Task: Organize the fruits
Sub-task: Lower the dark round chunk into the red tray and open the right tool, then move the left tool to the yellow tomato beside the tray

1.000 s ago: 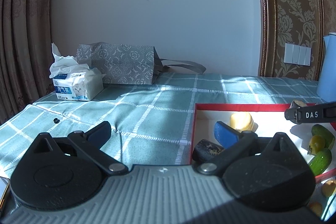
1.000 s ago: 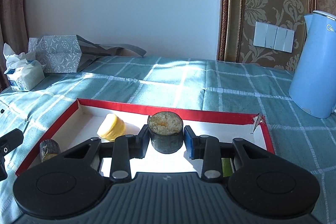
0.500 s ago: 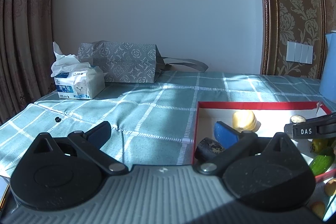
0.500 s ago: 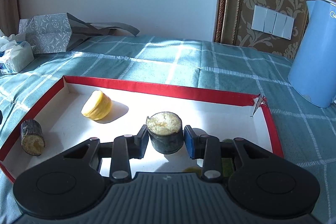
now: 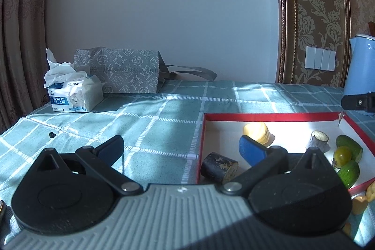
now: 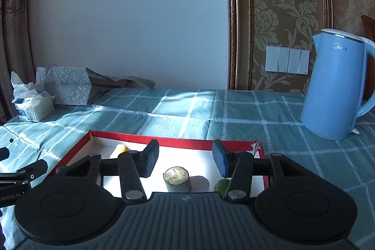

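A red-rimmed white tray [image 5: 269,117] [image 6: 178,139] lies on the checked cloth. In it stand a dark sugarcane piece [image 6: 177,182] [image 5: 316,141] upright, another dark piece [image 5: 219,168] lying at the left wall, a yellow fruit [image 5: 256,135] [image 6: 120,149], two green cucumbers [image 5: 348,148] and a yellow-green fruit [image 5: 342,154]. My right gripper [image 6: 185,161] is open and raised above the upright cane piece, not touching it. My left gripper [image 5: 181,147] is open and empty, straddling the tray's left wall.
A blue kettle [image 6: 335,86] stands at the right on the cloth. A tissue pack [image 5: 73,95] and a grey patterned bag [image 5: 121,73] sit at the far left by the wall. Small yellow fruit pieces [image 5: 361,200] lie outside the tray's near right corner.
My right gripper opened and let go of the cane piece, which now stands in the tray, then lifted and drew back. The left gripper stayed nearly still.
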Action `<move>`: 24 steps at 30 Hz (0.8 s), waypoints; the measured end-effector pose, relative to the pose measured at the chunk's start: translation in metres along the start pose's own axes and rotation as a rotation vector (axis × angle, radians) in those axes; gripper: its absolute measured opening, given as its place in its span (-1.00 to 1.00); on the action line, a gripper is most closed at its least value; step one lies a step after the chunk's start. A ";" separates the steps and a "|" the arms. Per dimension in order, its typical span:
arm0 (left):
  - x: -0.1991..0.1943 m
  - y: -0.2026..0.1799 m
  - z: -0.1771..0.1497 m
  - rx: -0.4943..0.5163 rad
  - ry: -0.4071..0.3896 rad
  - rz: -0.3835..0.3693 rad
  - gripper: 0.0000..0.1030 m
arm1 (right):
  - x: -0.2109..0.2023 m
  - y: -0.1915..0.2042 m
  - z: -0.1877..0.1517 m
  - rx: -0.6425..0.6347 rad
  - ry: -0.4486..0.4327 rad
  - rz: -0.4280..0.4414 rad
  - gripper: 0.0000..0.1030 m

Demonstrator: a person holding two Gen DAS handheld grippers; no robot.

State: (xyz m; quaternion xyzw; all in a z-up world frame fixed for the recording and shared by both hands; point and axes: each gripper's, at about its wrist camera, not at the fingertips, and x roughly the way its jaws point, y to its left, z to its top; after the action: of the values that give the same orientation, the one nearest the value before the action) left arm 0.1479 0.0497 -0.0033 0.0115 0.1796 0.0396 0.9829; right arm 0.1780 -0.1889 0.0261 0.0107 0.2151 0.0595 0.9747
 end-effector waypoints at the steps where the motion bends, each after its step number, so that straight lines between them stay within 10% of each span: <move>1: -0.001 -0.003 0.000 0.009 -0.006 -0.005 1.00 | -0.011 -0.003 -0.005 -0.012 -0.007 0.007 -0.04; 9: -0.039 -0.020 -0.007 -0.016 0.008 -0.086 0.99 | -0.064 -0.054 -0.070 0.109 -0.068 0.072 0.14; 24: -0.057 -0.071 -0.042 0.189 0.107 -0.145 0.79 | -0.065 -0.085 -0.073 0.240 -0.089 0.055 0.14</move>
State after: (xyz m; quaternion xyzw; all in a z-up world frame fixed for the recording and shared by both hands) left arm 0.0855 -0.0252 -0.0251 0.0887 0.2348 -0.0481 0.9668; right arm 0.0984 -0.2812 -0.0165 0.1360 0.1766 0.0597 0.9730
